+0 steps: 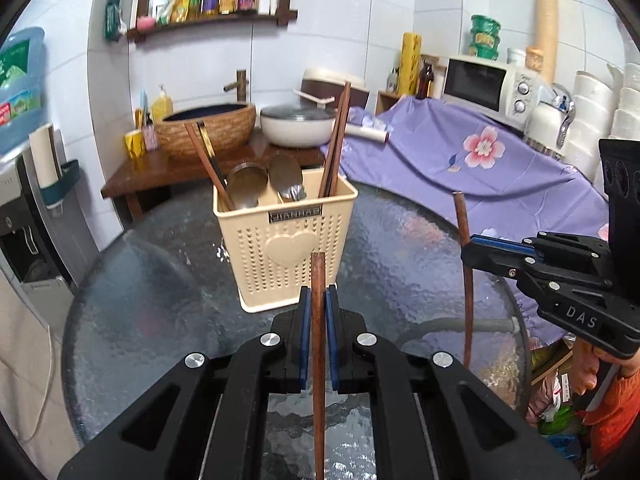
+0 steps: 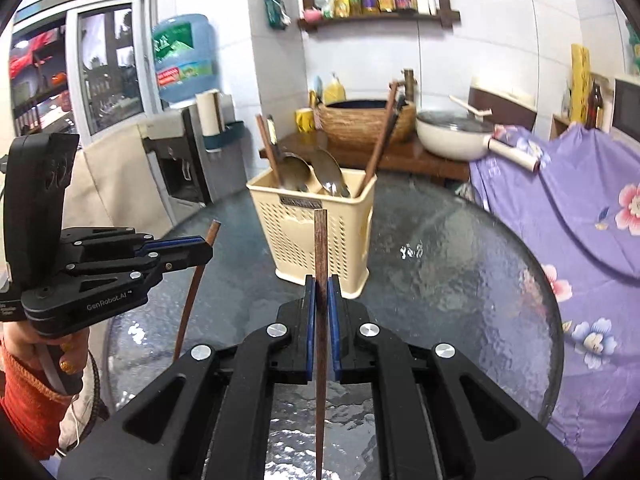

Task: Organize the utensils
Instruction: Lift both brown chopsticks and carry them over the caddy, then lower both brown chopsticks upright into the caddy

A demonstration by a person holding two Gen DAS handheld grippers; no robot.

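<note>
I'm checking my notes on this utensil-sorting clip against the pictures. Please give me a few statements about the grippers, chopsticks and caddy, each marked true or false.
1. The left gripper is shut on a wooden chopstick. True.
2. The right gripper is empty. False: it grips its own chopstick.
3. The cream caddy stands on the glass table. True.
4. The caddy holds only chopsticks. False: spoons stand in it too.
5. Both held chopsticks are already in the caddy. False: both are still outside it, in front of it.
</note>
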